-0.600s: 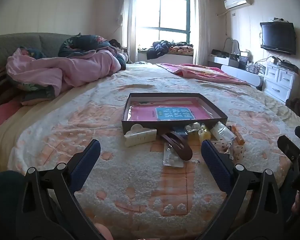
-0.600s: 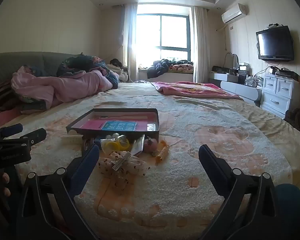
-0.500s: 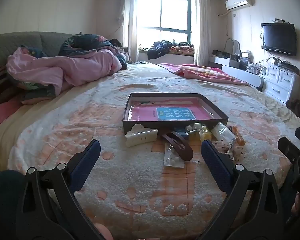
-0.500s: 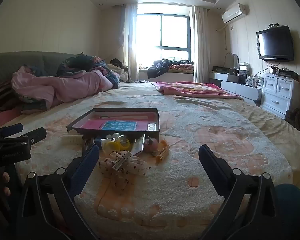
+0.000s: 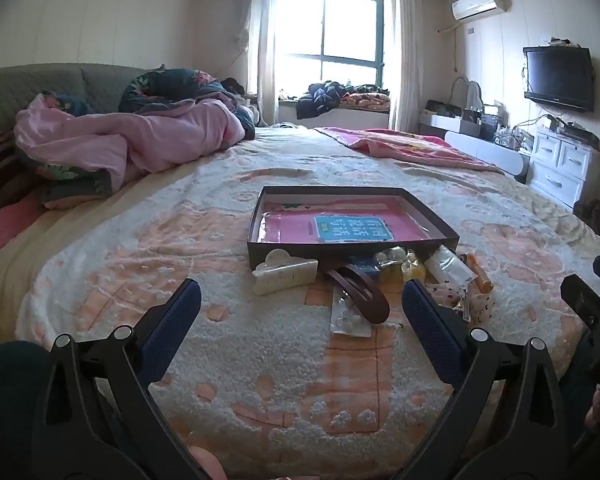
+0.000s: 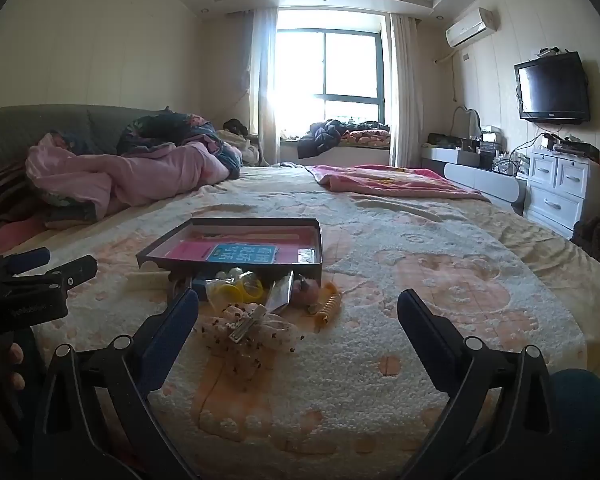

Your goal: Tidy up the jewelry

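A shallow dark box (image 5: 260,216) with a pink and blue card inside lies on the bed. In front of it sit a cream claw clip (image 5: 285,274), a brown hair clip (image 5: 360,292), a small packet of pearl pieces (image 5: 348,322), yellow bands (image 6: 236,290), a dotted bow clip (image 6: 248,330) and an orange spiral tie (image 6: 329,307). My left gripper (image 5: 300,312) is open, hovering short of the clips. My right gripper (image 6: 298,312) is open too, just behind the bow clip. Nothing sits between either pair of fingers.
The items lie on a white and peach bedspread (image 5: 260,380). A pink quilt (image 5: 132,144) is heaped at the left, a pink blanket (image 6: 388,182) at the far right. White drawers (image 6: 560,192) and a wall television (image 6: 552,88) stand to the right.
The left wrist view has shifted very slightly, so the box sits a touch lower. Both grippers stay open and nothing on the bed has moved.
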`<state>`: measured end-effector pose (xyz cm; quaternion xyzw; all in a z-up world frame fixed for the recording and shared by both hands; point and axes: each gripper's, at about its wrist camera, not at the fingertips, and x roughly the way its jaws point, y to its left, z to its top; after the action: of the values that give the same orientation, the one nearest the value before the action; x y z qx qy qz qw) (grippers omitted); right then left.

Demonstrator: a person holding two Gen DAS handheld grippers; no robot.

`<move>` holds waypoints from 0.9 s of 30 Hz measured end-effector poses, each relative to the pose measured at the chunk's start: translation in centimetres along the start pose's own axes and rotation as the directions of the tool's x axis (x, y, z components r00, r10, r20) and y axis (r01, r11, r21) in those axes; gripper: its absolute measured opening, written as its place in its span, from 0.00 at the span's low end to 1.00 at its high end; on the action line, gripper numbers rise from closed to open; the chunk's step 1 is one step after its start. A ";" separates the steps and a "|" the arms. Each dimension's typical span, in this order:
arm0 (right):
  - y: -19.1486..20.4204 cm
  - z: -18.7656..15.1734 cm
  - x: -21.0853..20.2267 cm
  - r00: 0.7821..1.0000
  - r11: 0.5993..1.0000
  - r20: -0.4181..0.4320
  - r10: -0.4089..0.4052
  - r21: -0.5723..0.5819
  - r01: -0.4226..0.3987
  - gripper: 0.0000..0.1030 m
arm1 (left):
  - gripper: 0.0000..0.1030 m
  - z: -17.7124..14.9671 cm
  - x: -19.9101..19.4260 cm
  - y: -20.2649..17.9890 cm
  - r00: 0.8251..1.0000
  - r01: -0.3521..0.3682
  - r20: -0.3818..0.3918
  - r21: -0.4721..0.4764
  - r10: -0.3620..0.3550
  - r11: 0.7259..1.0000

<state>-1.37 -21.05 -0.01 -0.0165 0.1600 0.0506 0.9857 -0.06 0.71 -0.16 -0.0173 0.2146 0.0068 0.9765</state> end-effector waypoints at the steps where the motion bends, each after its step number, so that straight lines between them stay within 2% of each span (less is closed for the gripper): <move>1: 0.0 0.0 0.0 1.000 1.000 0.001 -0.001 -0.001 0.001 0.94 | 0.90 0.1 0.3 -0.2 1.000 -0.005 -0.004 0.003 0.005 1.000; 27: 0.1 0.0 -0.1 1.000 1.000 0.016 0.000 -0.003 0.000 0.94 | 0.90 0.5 0.1 0.1 1.000 -0.008 0.009 -0.001 0.008 1.000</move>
<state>-1.43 -20.96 0.05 -0.0177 0.1520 0.0512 0.9869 0.21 0.82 0.29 -0.0168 0.2101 0.0109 0.9775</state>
